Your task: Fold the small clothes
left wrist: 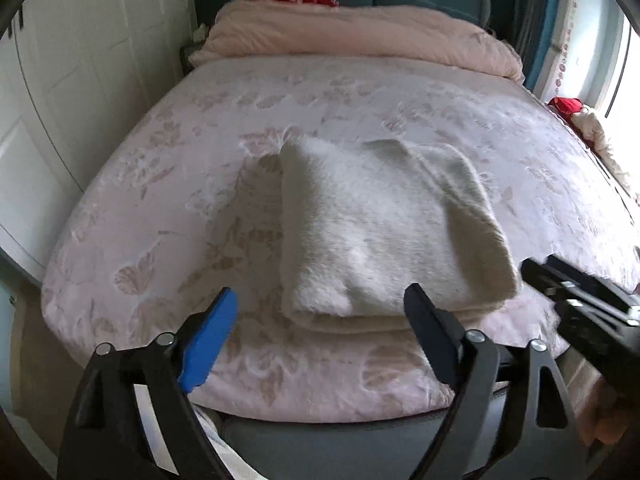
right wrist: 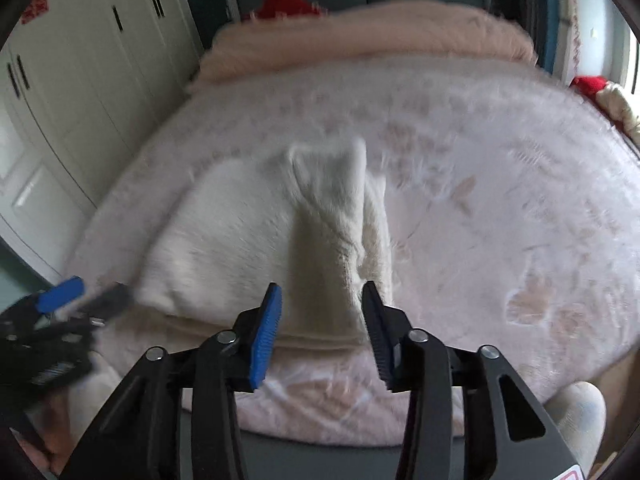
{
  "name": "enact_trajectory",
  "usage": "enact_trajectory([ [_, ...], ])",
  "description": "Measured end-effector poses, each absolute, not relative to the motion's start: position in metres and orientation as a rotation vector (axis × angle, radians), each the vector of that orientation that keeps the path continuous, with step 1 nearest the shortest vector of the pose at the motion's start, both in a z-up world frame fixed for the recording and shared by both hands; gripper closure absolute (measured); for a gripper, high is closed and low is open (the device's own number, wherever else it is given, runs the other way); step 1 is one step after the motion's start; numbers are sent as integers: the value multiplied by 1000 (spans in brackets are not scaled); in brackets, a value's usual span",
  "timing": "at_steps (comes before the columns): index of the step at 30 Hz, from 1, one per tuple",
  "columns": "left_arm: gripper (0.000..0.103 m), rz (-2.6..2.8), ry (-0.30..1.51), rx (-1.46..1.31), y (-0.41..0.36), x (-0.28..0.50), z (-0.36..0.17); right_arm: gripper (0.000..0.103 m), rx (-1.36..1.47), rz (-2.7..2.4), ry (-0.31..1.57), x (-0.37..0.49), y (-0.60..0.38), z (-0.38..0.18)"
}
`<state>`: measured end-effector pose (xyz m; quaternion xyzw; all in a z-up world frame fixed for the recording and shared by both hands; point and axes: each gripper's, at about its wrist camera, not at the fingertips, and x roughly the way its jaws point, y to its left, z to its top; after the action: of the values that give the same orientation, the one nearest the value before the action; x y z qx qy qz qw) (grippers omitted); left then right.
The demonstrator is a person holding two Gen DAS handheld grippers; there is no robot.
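Pink floral bedspread (left wrist: 168, 184) covers the bed beside white wardrobes (right wrist: 80, 92). The folded cream garment (left wrist: 372, 232) lies mid-bed; only the right view shows its thick folded edge. Left gripper (left wrist: 320, 312) and right gripper (right wrist: 320, 320) gape, empty.

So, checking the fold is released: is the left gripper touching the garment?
Apart. Left wrist view: left gripper open, holding nothing; garment lies beyond its fingertips.

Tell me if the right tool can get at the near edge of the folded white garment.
Probably yes. The right tool is open just short of the folded white garment, with only bare bedspread between them and nothing blocking.
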<state>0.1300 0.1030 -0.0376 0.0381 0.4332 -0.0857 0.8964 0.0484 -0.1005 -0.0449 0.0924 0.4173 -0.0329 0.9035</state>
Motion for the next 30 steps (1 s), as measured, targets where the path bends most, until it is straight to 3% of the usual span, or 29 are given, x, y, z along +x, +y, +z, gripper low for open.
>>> enact_trajectory([
  [8, 11, -183, 841, 51, 84, 90, -30, 37, 221, -178, 812, -6, -102, -31],
  [30, 10, -83, 762, 125, 63, 63, -24, 34, 143, -199, 796, -10, -89, -33],
])
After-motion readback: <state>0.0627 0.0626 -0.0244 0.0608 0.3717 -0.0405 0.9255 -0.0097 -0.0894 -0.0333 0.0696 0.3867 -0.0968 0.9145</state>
